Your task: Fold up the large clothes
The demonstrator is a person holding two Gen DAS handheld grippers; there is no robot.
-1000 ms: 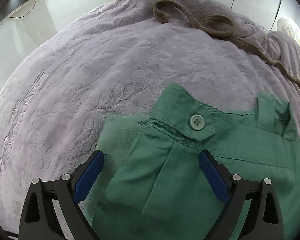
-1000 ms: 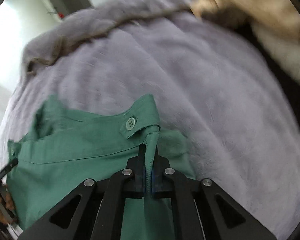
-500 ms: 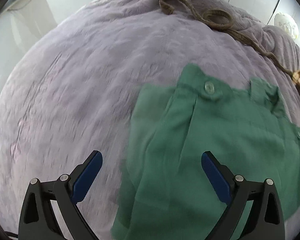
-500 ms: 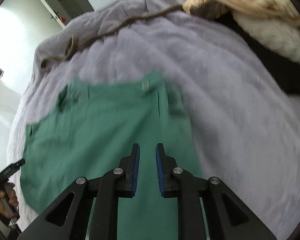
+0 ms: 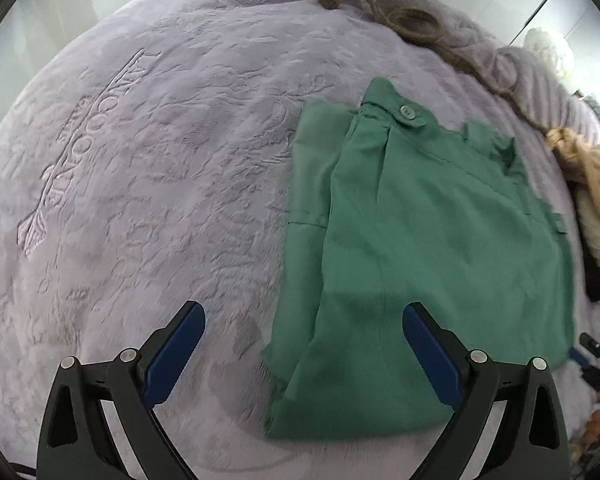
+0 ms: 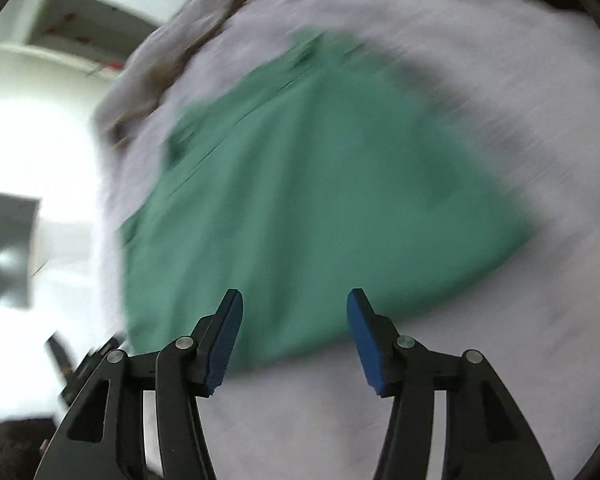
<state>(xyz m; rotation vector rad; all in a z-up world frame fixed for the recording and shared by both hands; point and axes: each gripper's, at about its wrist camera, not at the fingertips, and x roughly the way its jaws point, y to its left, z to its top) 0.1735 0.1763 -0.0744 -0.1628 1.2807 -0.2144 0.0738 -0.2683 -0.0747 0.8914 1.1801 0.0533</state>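
A green pair of trousers (image 5: 428,248) lies folded flat on a lilac bed cover (image 5: 160,168), its buttoned waistband at the far end. My left gripper (image 5: 304,352) is open and empty, above the garment's near left corner. In the right wrist view the same green garment (image 6: 320,200) is blurred by motion. My right gripper (image 6: 292,336) is open and empty above its near edge.
A brown braided cord (image 5: 412,20) lies across the far part of the bed. A beige garment and a dark item (image 5: 596,208) sit at the right edge. The other gripper's tip (image 5: 596,356) shows at the far right.
My right gripper let go of the green waistband, opened wide and pulled back. My left gripper also pulled back, so the whole folded garment is in view.
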